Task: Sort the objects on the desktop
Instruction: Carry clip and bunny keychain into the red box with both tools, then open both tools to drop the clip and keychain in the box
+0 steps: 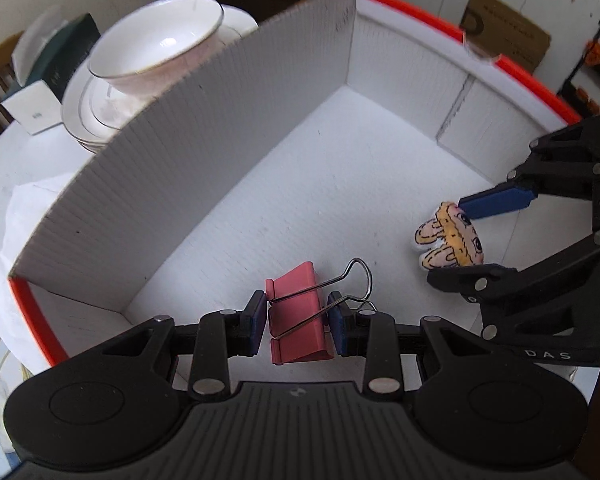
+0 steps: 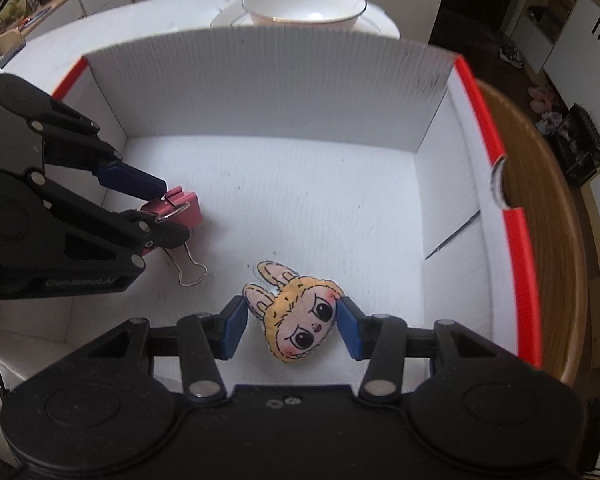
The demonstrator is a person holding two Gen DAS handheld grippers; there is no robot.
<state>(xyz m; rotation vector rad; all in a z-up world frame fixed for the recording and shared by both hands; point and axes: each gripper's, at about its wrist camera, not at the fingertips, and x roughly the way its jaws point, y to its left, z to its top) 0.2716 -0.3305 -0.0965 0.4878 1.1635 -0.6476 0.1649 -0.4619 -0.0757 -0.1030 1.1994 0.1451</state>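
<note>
Pinching pink binder clip, left gripper; right gripper wide around plush head.

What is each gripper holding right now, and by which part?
Left gripper clamps the pink binder clip across its body. Right gripper brackets the plush bunny head, jaws open, no grip.

Binder clip pink w/ silver wire handles. Plush charm: yellow fur w/ black stitch marks, pale pink face & ears, black eyes, red cheek blush. Box white inside, fine ribbed lines, red-orange rim. Both grippers black w/ blue pads. Bowl white w/ thin gold rim
</note>
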